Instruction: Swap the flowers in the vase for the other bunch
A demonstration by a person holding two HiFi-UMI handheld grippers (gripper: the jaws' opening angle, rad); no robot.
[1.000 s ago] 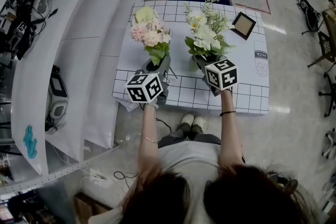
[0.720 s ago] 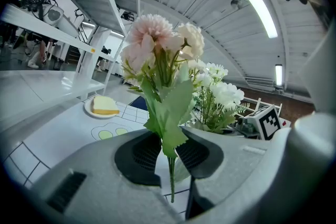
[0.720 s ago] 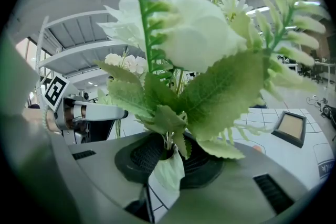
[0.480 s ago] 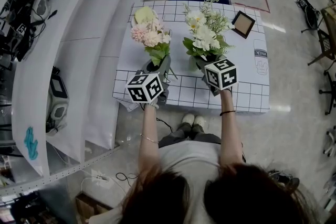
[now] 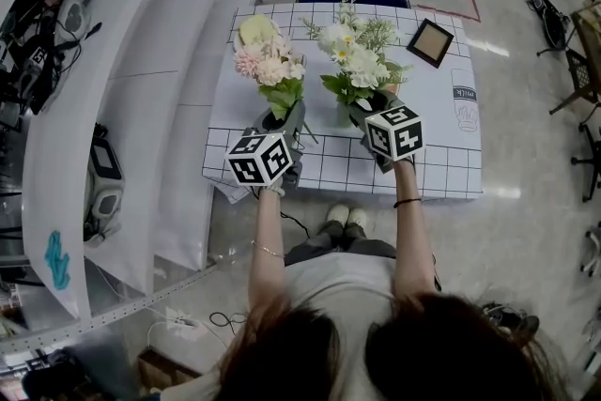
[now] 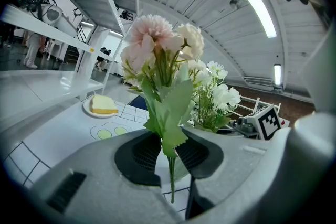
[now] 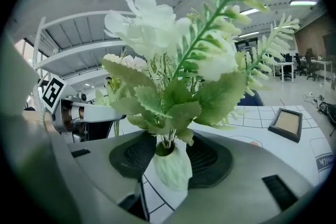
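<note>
White bunch [image 5: 349, 59] has shifted farther beyond the right gripper [image 7: 169, 159], whose jaws have just been opening and stand loose around the vase [image 7: 172, 174] between them. Narrow jaws of the left gripper [image 6: 169, 156] pinch the pink bunch [image 6: 157, 52] by its stems.

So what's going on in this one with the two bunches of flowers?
A person seated at the white grid-patterned table works a gripper in each hand. The left gripper is shut on the stem of the pink artificial flower bunch, holding it upright. The right gripper has just been opening its jaws; the pale green vase with the white flower bunch in it stands between them, not gripped. The swap is not yet done.
</note>
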